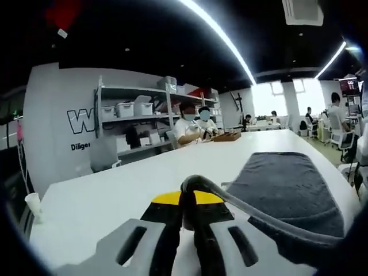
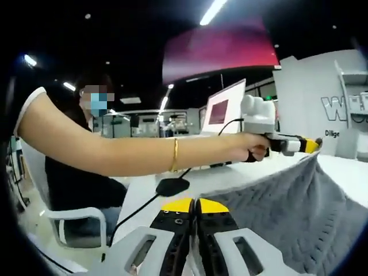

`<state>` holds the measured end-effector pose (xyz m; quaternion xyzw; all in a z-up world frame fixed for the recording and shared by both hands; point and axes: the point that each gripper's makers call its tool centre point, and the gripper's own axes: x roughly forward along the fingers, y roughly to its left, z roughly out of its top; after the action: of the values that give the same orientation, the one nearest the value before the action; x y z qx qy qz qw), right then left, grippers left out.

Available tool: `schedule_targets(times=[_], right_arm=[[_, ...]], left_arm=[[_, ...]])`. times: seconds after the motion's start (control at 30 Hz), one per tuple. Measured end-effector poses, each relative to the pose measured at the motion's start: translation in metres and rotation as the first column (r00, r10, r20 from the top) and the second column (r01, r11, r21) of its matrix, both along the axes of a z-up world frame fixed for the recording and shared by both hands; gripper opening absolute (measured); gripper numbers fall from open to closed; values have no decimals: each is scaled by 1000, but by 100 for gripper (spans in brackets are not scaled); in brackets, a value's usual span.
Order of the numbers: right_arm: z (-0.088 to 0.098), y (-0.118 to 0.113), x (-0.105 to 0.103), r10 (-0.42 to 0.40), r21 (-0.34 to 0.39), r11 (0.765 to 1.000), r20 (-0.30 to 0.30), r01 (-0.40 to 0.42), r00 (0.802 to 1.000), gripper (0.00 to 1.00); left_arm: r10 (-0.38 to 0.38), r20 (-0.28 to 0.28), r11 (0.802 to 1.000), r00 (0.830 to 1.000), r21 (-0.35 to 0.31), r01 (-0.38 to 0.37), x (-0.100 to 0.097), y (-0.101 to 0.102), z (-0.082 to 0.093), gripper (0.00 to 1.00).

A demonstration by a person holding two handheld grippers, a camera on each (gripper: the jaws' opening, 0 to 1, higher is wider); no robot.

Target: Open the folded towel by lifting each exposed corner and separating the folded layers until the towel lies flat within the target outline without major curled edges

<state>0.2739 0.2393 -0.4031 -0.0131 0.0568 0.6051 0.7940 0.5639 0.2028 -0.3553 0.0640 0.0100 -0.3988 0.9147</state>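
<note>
In the left gripper view the left tool (image 1: 188,215) has its two black, yellow-tipped jaws pressed together on a thin edge of the gray towel (image 1: 287,184). That edge rises over the jaw tips as a rolled fold and runs away to the right toward the rest of the cloth. The towel lies spread on the white counter (image 1: 115,195), to the right of the tool and a little beyond it, with its far edge squared off and flat.

In the right gripper view the right tool (image 2: 193,221) also has its jaws together, and the towel (image 2: 287,213) begins just at its right side; whether a fold is caught between them I cannot tell. From there the cloth climbs as a taut slope to its highest corner, which is pinched in the yellow tips of the left tool (image 2: 313,145), held up above the counter (image 2: 230,178) by a hand (image 2: 253,146) on an outstretched arm with a gold bangle (image 2: 175,154).

Below that arm a black round puck (image 2: 172,186) with a cable rests on the counter, beside the towel's near edge. Beyond the towel stands an open laptop (image 2: 224,109). In the left gripper view, past the counter's far end, are gray shelves (image 1: 135,123) with white boxes and two seated people (image 1: 192,121).
</note>
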Motion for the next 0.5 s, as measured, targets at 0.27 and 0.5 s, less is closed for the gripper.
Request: schedule_targets(times=[0.27, 0.5], right_arm=[[-7, 15, 1, 13, -24, 1000, -6, -13, 1000, 0], [-16, 28, -6, 26, -36, 999, -22, -27, 999, 0]], left_arm=[[50, -58, 999, 997, 12, -50, 10, 21, -27, 4], [101, -128, 995, 987, 11, -101, 10, 45, -44, 5]])
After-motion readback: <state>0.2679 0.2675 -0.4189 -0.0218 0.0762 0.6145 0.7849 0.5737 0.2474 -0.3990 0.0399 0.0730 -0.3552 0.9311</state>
